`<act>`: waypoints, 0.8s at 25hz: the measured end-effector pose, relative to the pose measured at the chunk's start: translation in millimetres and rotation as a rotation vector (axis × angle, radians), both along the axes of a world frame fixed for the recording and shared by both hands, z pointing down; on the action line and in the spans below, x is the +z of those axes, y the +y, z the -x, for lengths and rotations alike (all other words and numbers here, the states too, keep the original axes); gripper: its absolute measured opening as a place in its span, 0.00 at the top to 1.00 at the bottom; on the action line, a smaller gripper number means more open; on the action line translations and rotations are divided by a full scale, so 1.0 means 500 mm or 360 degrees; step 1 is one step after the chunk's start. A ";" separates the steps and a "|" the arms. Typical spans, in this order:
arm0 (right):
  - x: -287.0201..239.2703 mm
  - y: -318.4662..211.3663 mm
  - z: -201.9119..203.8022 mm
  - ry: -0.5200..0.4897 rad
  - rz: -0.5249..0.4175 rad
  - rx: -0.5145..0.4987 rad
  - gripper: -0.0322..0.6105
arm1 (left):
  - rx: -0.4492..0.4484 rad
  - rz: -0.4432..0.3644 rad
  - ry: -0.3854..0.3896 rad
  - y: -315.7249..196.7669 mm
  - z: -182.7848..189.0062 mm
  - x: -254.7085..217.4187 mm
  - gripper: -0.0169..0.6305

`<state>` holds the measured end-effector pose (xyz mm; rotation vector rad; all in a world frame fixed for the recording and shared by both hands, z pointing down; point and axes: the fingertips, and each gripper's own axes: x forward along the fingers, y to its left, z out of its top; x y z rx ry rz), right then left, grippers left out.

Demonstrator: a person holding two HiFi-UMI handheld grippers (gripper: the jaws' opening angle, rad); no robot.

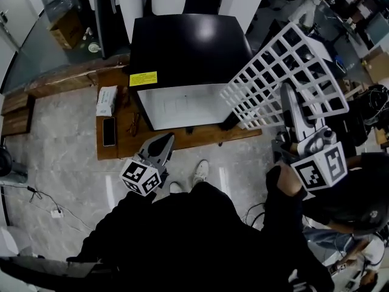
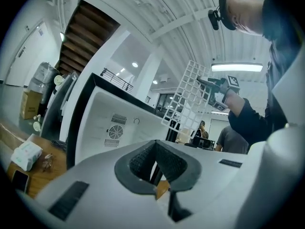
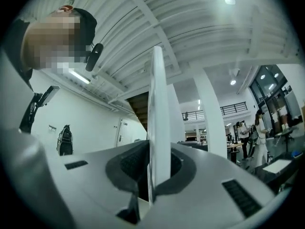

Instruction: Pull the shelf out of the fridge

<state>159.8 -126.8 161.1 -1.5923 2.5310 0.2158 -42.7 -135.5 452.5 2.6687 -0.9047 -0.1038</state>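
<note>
In the head view a black mini fridge [image 1: 182,47] stands on a low wooden platform [image 1: 121,148], its white front [image 1: 182,105] facing me. The white wire shelf [image 1: 285,78] is outside the fridge, held up in the air to its right. My right gripper [image 1: 287,96] is shut on the shelf's edge. In the right gripper view the shelf [image 3: 159,118] stands edge-on between the pads. My left gripper [image 1: 163,143] is shut with nothing in it and points at the fridge front. The left gripper view shows the fridge [image 2: 109,123] and the raised shelf [image 2: 190,94].
On the platform to the left of the fridge lie a tissue pack [image 1: 107,100], a phone [image 1: 109,131] and a small item [image 1: 134,124]. A cardboard box [image 1: 67,28] sits at the far left. Another person [image 1: 358,224] stands close on my right. A cable [image 1: 42,199] runs over the floor.
</note>
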 end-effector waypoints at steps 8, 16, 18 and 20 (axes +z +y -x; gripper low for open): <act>-0.174 0.012 0.035 0.0552 -0.0236 0.0151 0.90 | -0.0085 -0.0120 -0.0047 -0.022 0.014 -0.027 0.96; -0.023 -0.171 0.153 0.1482 -0.0117 0.0424 0.90 | -0.0226 -0.0130 -0.0011 -0.047 0.058 -0.037 0.97; 0.017 -0.209 0.189 0.1571 -0.0161 0.0455 0.90 | -0.0243 -0.0123 -0.0002 -0.046 0.065 -0.035 0.96; 0.054 -0.235 0.223 0.1645 -0.0179 0.0407 0.90 | -0.0240 -0.0126 0.0001 -0.042 0.063 -0.035 0.97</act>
